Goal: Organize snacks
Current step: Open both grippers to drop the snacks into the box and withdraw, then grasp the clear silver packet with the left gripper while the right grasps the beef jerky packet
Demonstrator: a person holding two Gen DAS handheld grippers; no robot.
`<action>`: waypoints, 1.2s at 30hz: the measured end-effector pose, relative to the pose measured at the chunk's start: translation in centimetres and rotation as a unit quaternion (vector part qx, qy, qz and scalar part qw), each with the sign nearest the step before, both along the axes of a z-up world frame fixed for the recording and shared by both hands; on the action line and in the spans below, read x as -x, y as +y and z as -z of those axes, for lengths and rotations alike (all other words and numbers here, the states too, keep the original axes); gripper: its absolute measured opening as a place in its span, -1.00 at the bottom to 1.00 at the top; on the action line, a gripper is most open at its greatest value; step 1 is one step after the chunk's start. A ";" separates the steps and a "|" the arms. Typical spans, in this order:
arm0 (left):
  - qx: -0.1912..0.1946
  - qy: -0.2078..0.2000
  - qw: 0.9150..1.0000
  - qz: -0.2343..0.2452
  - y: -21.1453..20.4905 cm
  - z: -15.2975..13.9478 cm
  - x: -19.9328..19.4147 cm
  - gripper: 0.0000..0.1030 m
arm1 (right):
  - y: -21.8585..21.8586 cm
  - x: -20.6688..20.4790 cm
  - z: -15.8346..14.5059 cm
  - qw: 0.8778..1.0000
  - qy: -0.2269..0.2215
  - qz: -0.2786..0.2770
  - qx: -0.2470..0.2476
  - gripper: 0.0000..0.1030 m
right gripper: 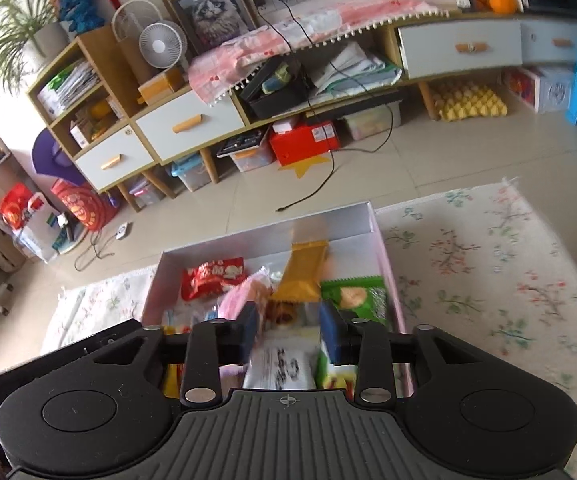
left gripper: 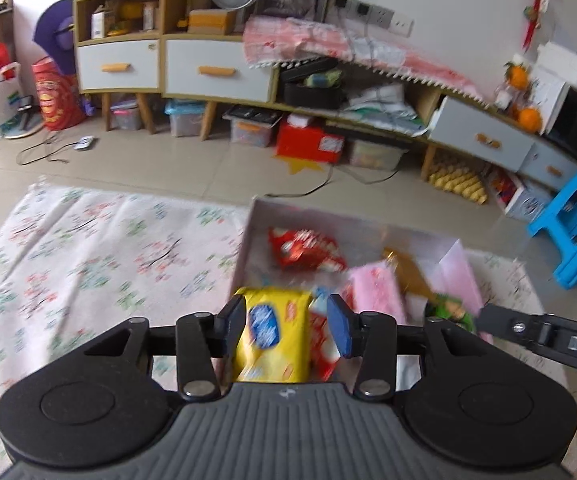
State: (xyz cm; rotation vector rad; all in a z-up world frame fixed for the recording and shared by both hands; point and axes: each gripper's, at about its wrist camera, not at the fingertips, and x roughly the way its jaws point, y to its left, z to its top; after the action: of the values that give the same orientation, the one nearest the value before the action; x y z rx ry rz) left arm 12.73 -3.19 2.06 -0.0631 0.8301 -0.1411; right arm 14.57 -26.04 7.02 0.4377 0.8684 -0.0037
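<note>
Between the left claw (left gripper: 285, 330) fingers sits a yellow packet (left gripper: 272, 334), jaws partly open, apparently loosed, over the white box (left gripper: 248, 240) on the rug (left gripper: 88, 260). Right claw (right gripper: 288, 330) likewise stands partly open above a white packet (right gripper: 278, 368), gripping nothing, inside the box.

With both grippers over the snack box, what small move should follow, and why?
Probably lift the left gripper clear of the box. The yellow packet sits between its fingers with a gap on one side, so it looks released among the other snacks. Blur leaves contact uncertain.
</note>
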 end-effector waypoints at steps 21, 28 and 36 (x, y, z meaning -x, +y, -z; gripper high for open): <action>-0.052 0.015 0.998 0.012 0.4 0.4 7.9 0.51 | 2.3 9.4 -3.3 0.990 0.016 -0.008 0.140 0.51; -0.040 0.039 0.998 0.008 0.6 1.3 7.1 0.51 | 2.6 9.1 -3.0 0.991 0.020 -0.023 0.131 0.54; -0.031 0.046 0.998 0.006 1.1 1.7 6.8 0.53 | 2.9 8.8 -3.3 0.991 0.018 -0.028 0.128 0.59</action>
State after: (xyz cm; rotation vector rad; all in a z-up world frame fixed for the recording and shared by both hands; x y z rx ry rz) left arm 5.90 -2.14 0.37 -0.0066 0.9266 -0.1255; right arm 5.78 -23.10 10.28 0.1732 0.9023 -0.0717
